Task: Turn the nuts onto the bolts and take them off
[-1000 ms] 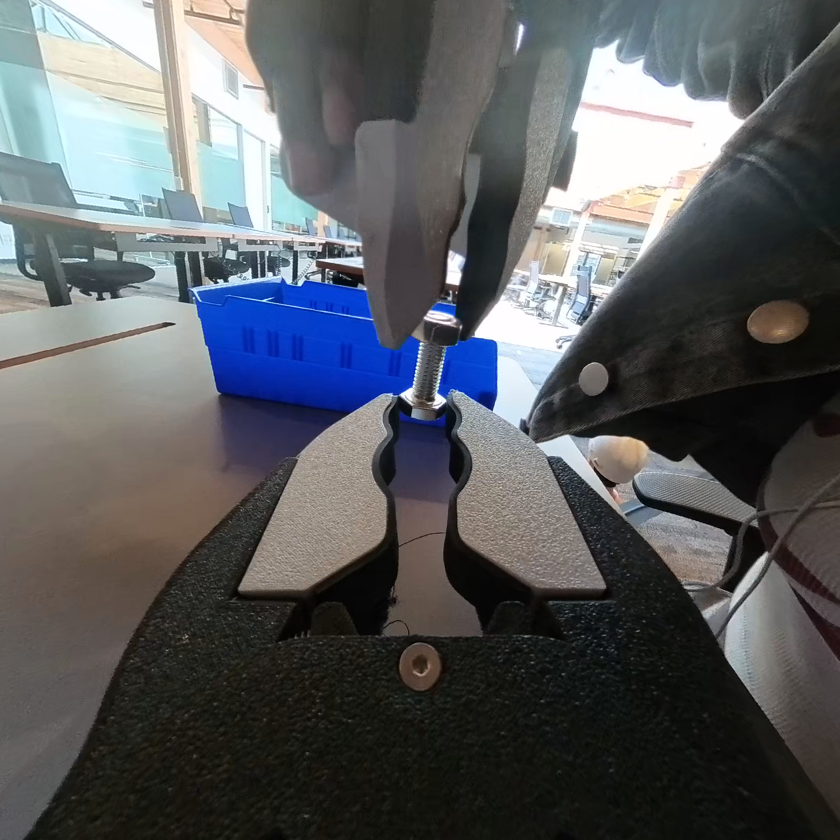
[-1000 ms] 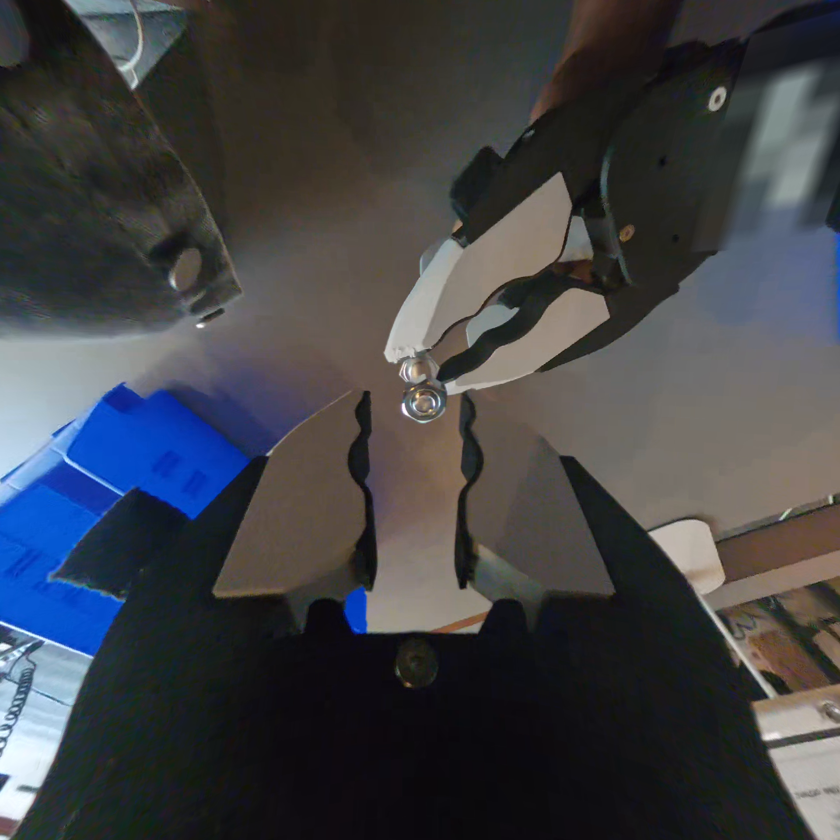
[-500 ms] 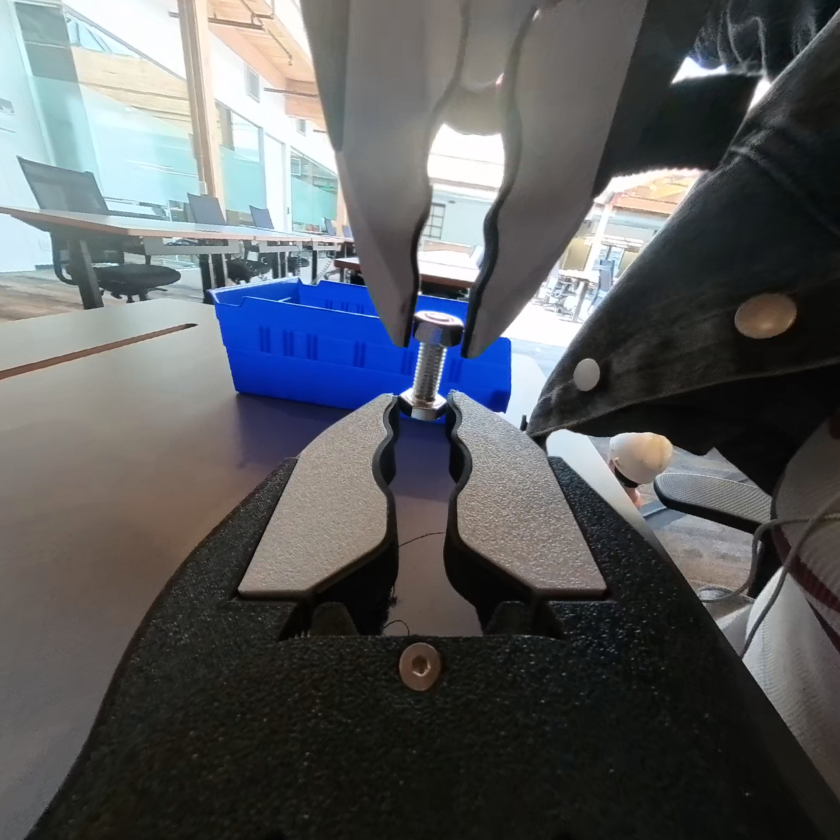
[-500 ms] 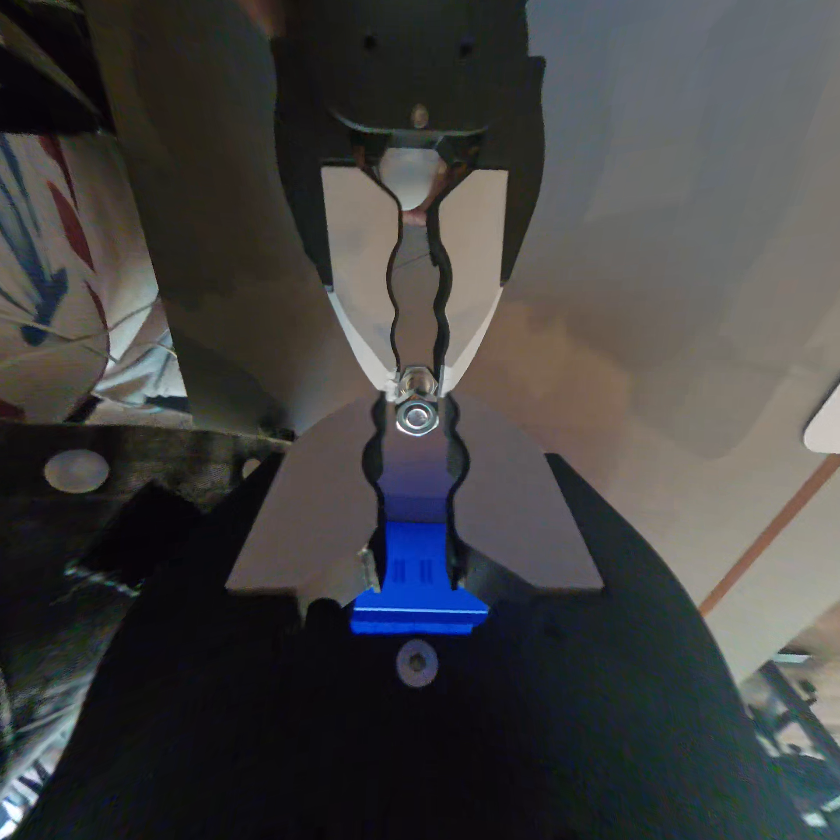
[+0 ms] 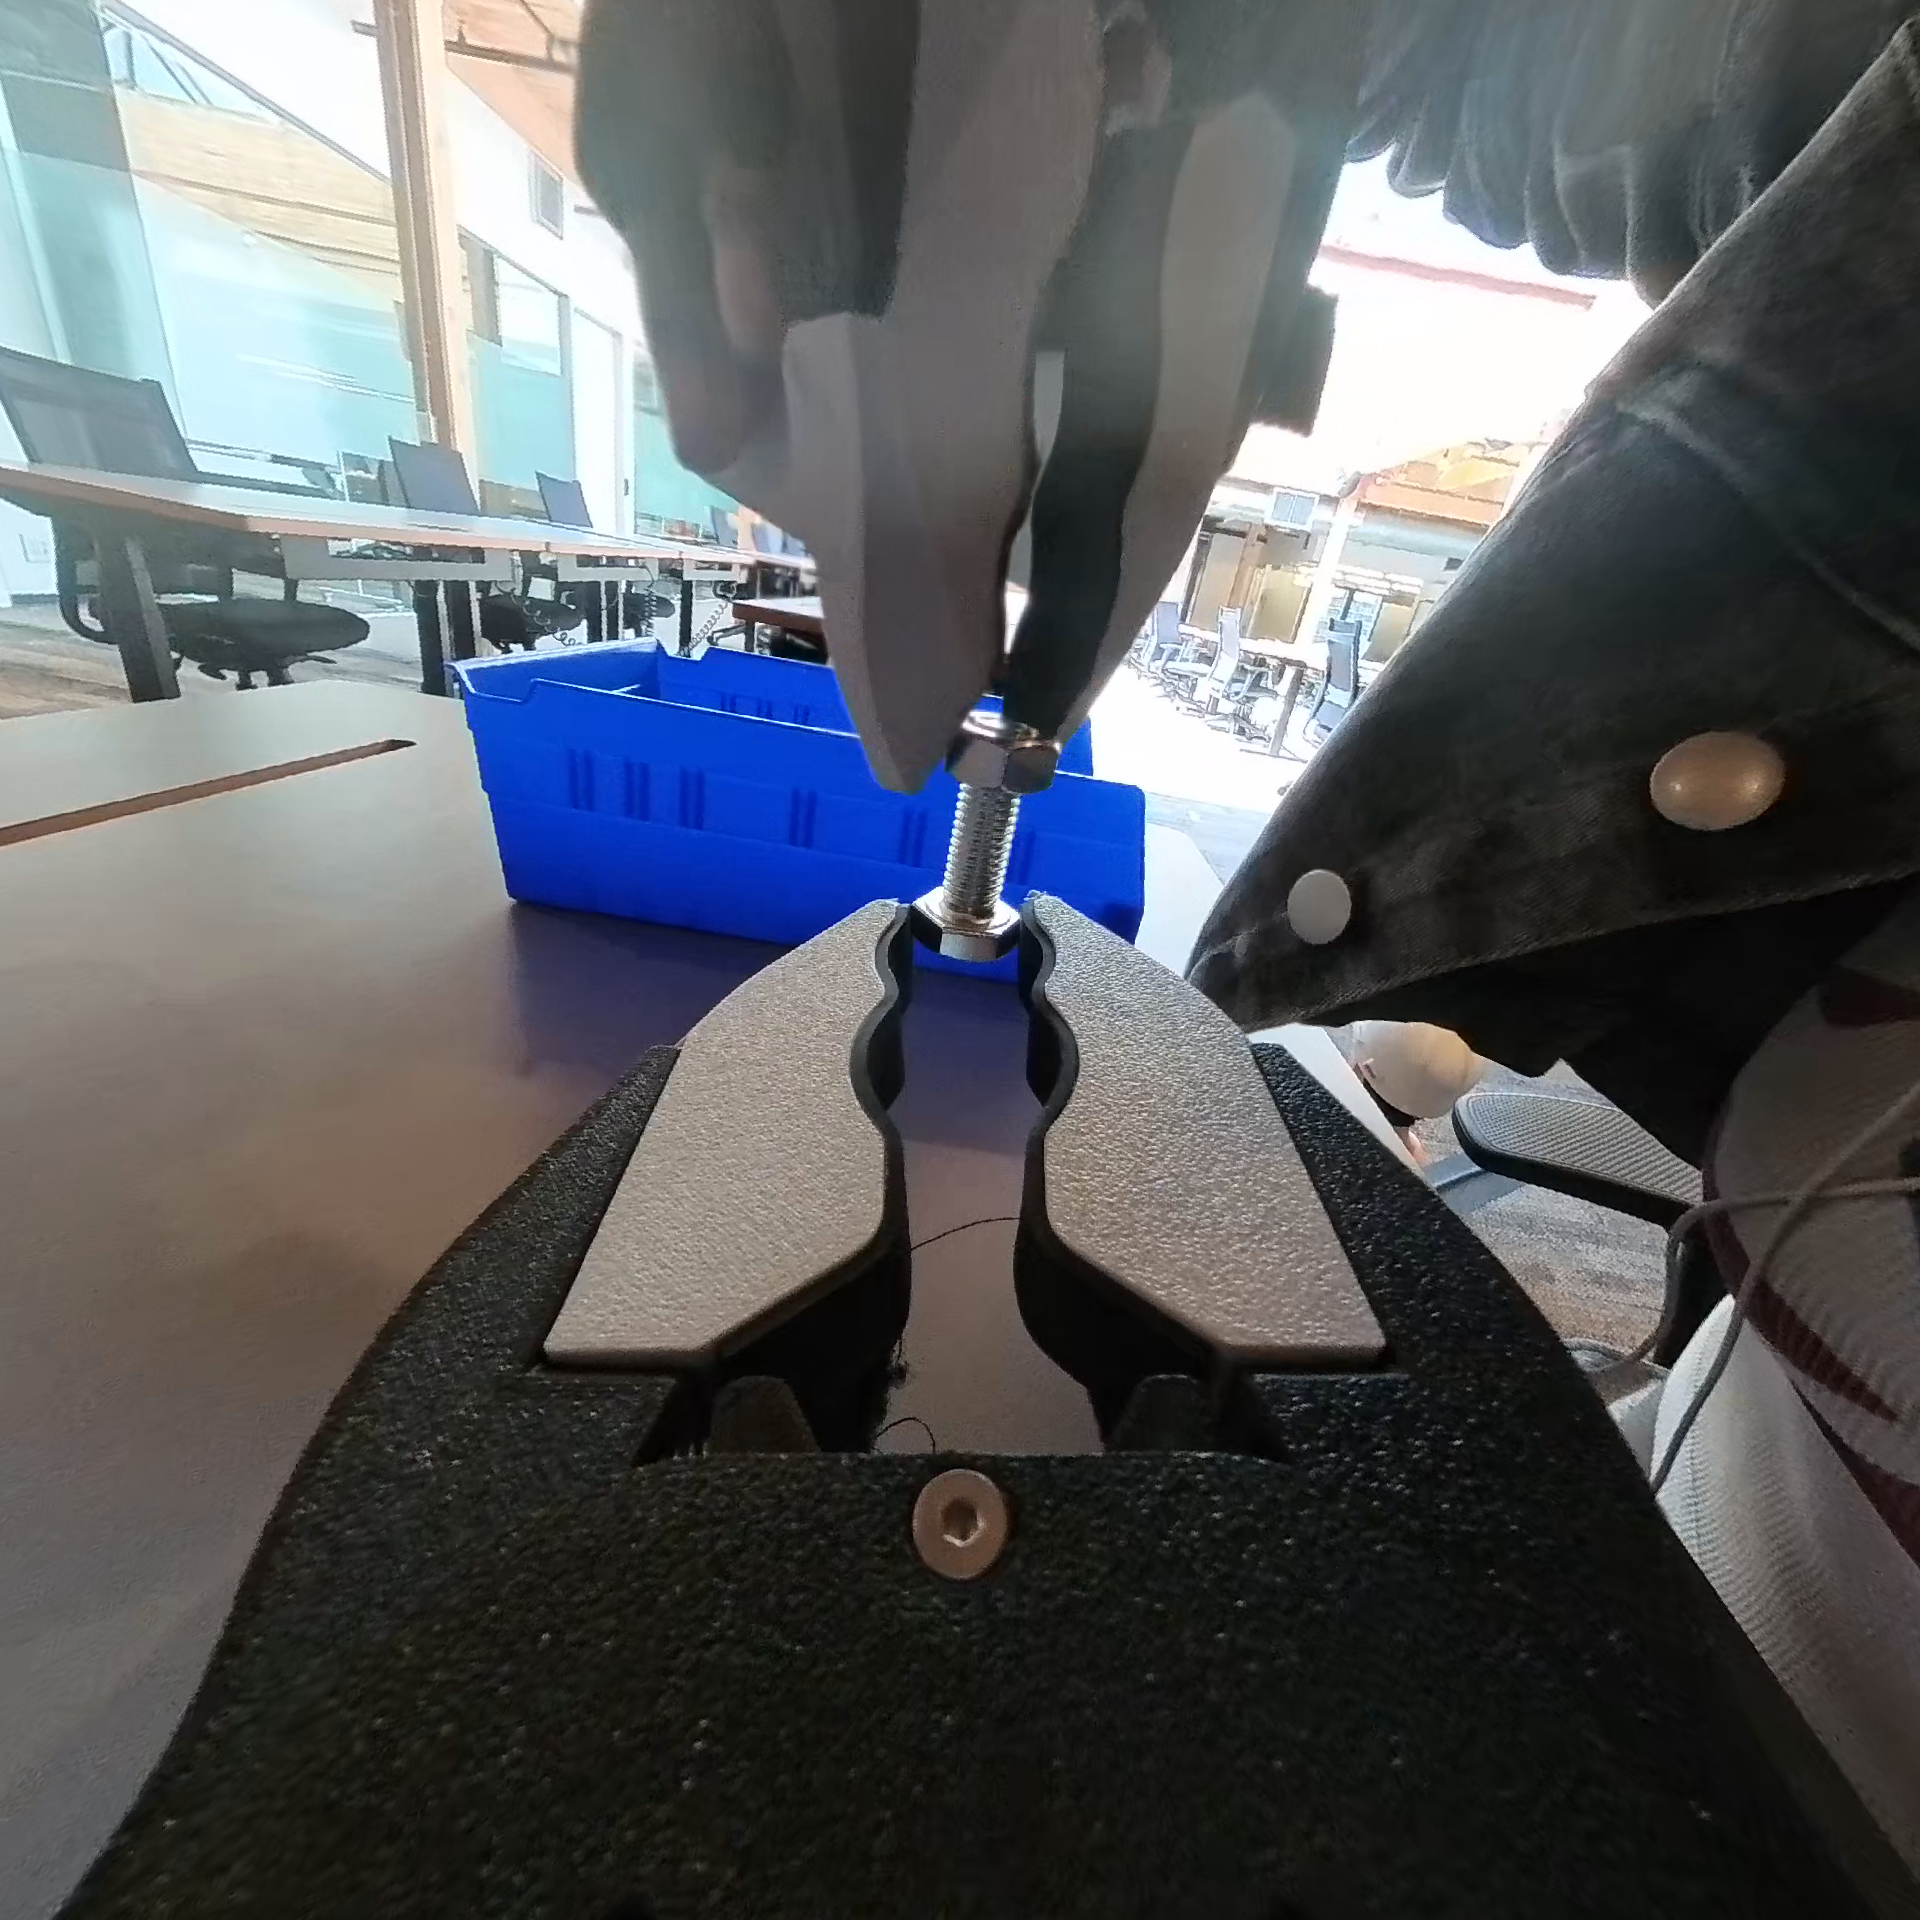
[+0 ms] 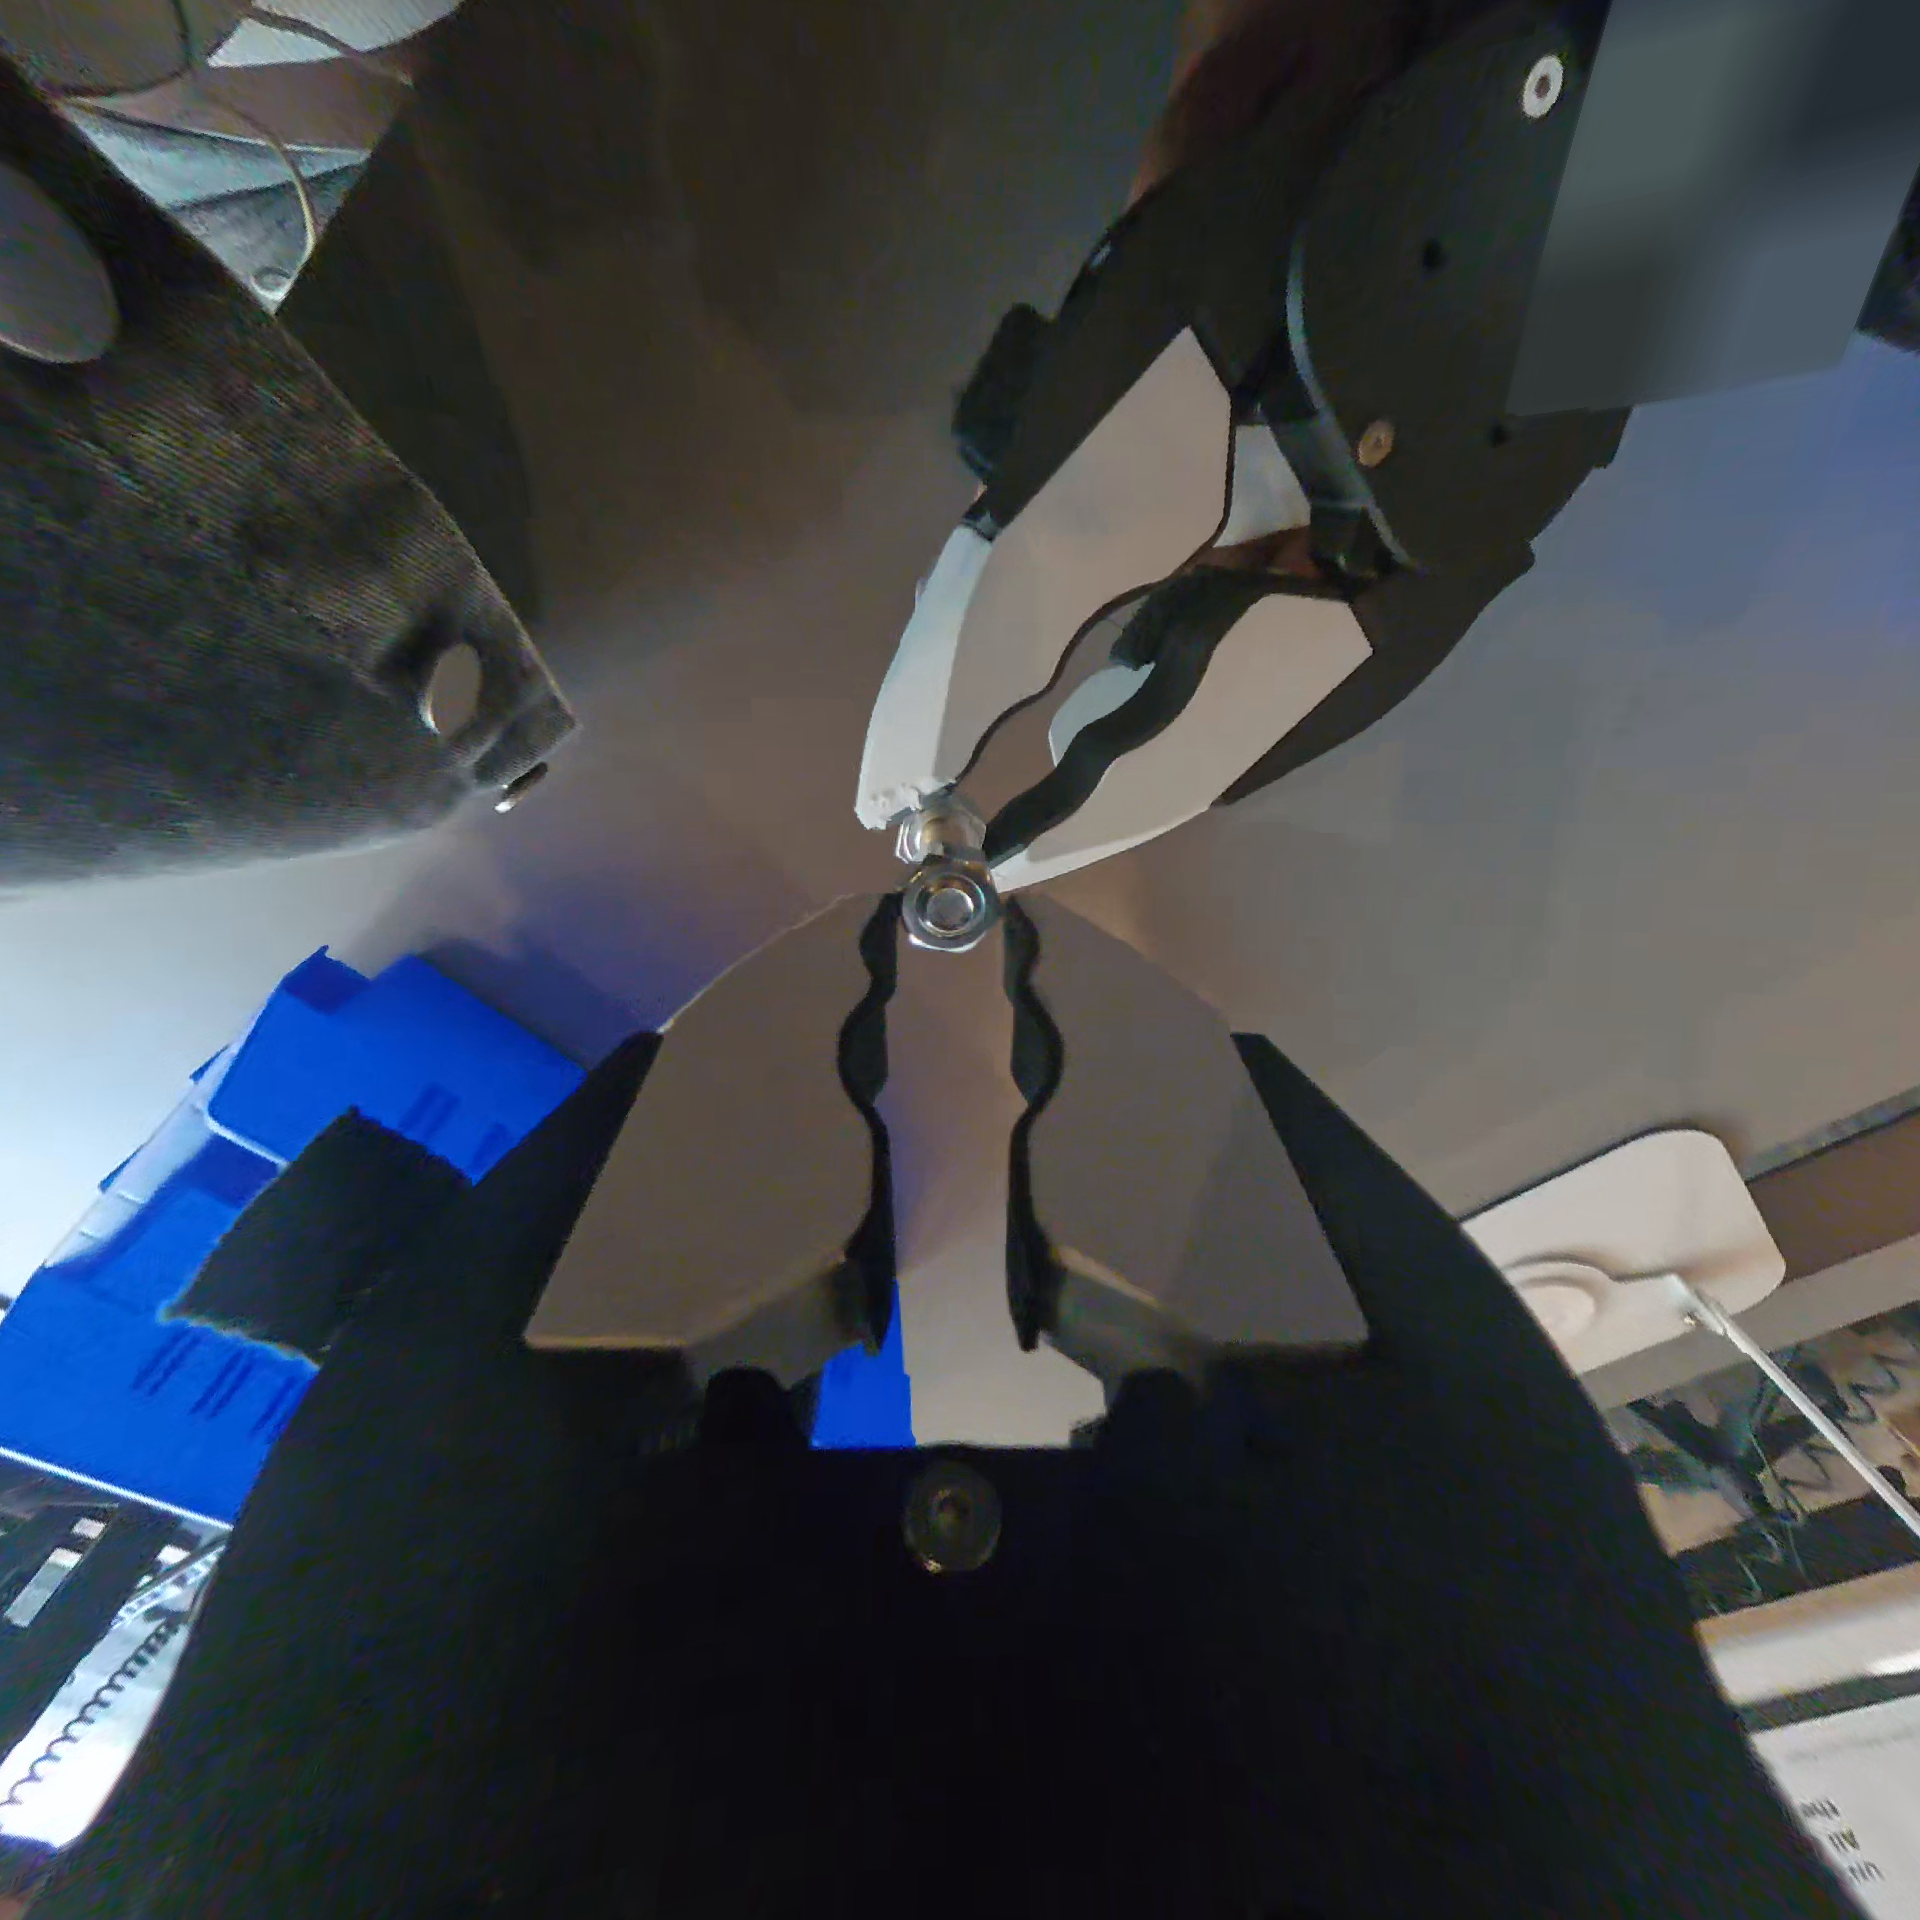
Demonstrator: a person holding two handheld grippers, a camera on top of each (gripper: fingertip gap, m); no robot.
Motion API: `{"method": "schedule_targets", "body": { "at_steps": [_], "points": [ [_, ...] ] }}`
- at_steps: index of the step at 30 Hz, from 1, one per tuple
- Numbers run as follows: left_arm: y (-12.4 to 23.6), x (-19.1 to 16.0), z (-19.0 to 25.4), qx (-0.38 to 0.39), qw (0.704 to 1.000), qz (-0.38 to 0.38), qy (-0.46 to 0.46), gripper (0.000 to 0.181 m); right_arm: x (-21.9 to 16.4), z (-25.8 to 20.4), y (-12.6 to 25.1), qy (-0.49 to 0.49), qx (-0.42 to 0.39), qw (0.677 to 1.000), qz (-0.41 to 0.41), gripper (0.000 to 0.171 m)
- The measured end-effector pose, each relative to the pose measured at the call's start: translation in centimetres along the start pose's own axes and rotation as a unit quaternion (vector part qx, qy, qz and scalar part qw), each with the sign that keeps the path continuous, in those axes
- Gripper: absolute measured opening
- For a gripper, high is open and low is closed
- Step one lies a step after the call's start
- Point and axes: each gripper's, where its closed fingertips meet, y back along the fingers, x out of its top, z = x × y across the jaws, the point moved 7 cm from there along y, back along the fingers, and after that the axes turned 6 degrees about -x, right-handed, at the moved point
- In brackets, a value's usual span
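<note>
Left wrist view, near field: the left gripper (image 5: 964, 920), black body with grey textured finger plates, is clenched at its tips on the hexagonal end of a short silver threaded steel bolt (image 5: 974, 852). Whether that hex is the bolt head or a second nut cannot be told. The bolt stands upright at frame centre, above the dark matte tabletop (image 5: 260, 1039).

Just above: the right gripper (image 5: 987, 732) comes down from the upper centre, its grey fingers closed around a small silver hex nut (image 5: 1006, 756) at the top of the bolt. In the right wrist view the same nut (image 6: 943, 912) is seen end-on between the finger tips at centre, the left gripper (image 6: 940, 826) entering from the upper right.

Farther back: a blue plastic bin (image 5: 727, 810) rests on the table behind the bolt; office desks and chairs lie beyond.

Step judged in hand: the nut is being turned on the thread near its end; winding on or off cannot be told. Next move would call for a wrist twist, release, and a re-grip, with the bolt held square.
</note>
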Motion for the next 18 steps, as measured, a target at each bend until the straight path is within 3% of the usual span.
{"method": "schedule_targets", "body": {
  "at_steps": [3, 6, 12, 15, 18],
  "points": [
    [0.05, 0.01, -0.08, 0.004, 1.0, 0.0, 0.002, 0.019, -0.12, -0.06, 0.01, -0.028, -0.007, 1.0, -0.001, 0.019],
    [0.1, 0.04, -0.14, 0.01, 1.0, 0.004, 0.003, 0.019, -0.14, -0.07, -0.01, -0.135, -0.018, 0.991, -0.009, 0.018],
    [0.06, -0.01, -0.12, 0.011, 1.0, -0.001, -0.001, 0.019, -0.05, -0.76, -0.03, -0.377, -0.028, 0.925, -0.035, 0.018],
    [-0.05, -0.01, -0.07, 0.009, 1.0, -0.002, -0.003, 0.019, -0.07, -0.83, -0.06, -0.375, -0.028, 0.926, -0.036, 0.022],
    [0.13, 0.08, -0.19, 0.007, 1.0, 0.008, 0.006, 0.019, 0.31, -0.6, 0.2, -0.268, -0.027, 0.963, -0.026, 0.03]
  ]
}}
